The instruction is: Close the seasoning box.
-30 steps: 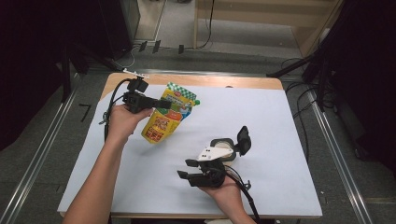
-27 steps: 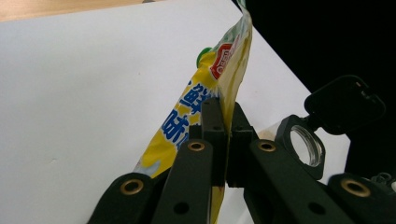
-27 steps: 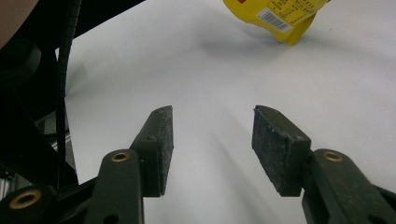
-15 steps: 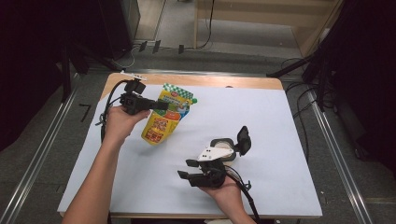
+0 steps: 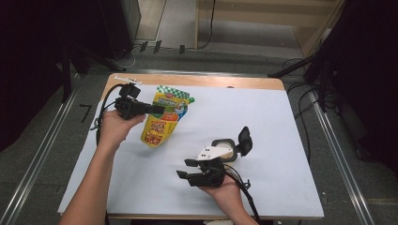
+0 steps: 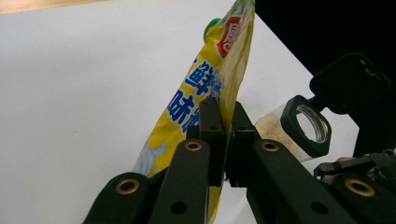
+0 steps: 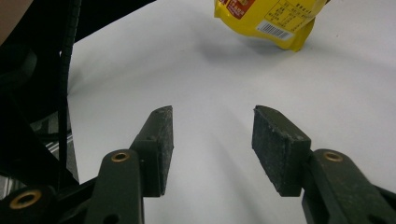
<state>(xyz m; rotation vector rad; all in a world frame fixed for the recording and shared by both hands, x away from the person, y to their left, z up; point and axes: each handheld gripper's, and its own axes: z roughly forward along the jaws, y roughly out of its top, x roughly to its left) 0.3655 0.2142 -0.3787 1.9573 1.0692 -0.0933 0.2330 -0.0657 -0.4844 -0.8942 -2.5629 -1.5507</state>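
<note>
At the rear left of the bench [image 5: 281, 117], the left claw [image 5: 157, 109] is clamped on a yellow pouch [image 5: 162, 124], its jaws pressed flat on the pouch's edge. In the high view the pouch hangs from the claw with its green top toward the back of the bench and its lower end at or just above the white sheet; contact cannot be confirmed. The right claw [image 5: 187, 169] stands half open and holds nothing. It rests near the front edge of the bench, well apart from the pouch.

Step in hand, as judged: the pouch is gripped and being carried or positioned. A small jar [image 5: 227, 149] with a black flip lid open lies just beside the right hand. The next move likely calls for a steady hold on the pouch edge while the right claw takes up the jar or the pouch.

The left gripper view shows the pads [image 6: 212, 135] pinching the pouch [image 6: 205, 93], and the jar's open mouth [image 6: 310, 123] beyond. The right gripper view shows the empty gap between the right jaws and the barcode on the pouch's lower end [image 7: 275, 18].
</note>
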